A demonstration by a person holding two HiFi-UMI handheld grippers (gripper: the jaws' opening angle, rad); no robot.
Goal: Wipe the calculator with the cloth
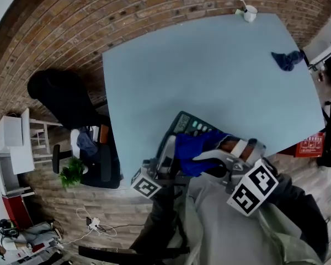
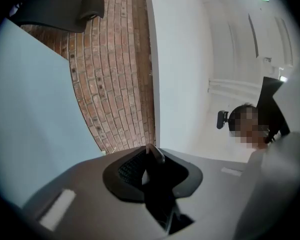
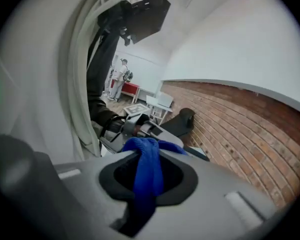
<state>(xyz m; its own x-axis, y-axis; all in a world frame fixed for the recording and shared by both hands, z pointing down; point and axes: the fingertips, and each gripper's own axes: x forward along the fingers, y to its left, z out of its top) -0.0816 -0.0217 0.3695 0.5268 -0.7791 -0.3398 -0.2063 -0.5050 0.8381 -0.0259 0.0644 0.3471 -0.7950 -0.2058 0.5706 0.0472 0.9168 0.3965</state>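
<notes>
A dark calculator (image 1: pixel 190 127) is lifted and tilted above the near edge of the pale blue table (image 1: pixel 209 76). My left gripper (image 1: pixel 163 164) is shut on its left side. In the left gripper view the calculator (image 2: pixel 155 155) shows edge-on as a thin dark plate clamped between the jaws of my left gripper (image 2: pixel 155 181). My right gripper (image 1: pixel 203 159) is shut on a bright blue cloth (image 1: pixel 196 150), which lies bunched over the calculator's lower half. In the right gripper view the cloth (image 3: pixel 147 164) hangs out of my right gripper (image 3: pixel 147 184).
A white cup (image 1: pixel 249 13) with a spoon stands at the table's far corner. A second dark blue cloth (image 1: pixel 287 59) lies near the right edge. A black chair (image 1: pixel 63 95) and a green plant (image 1: pixel 71 170) stand left of the table.
</notes>
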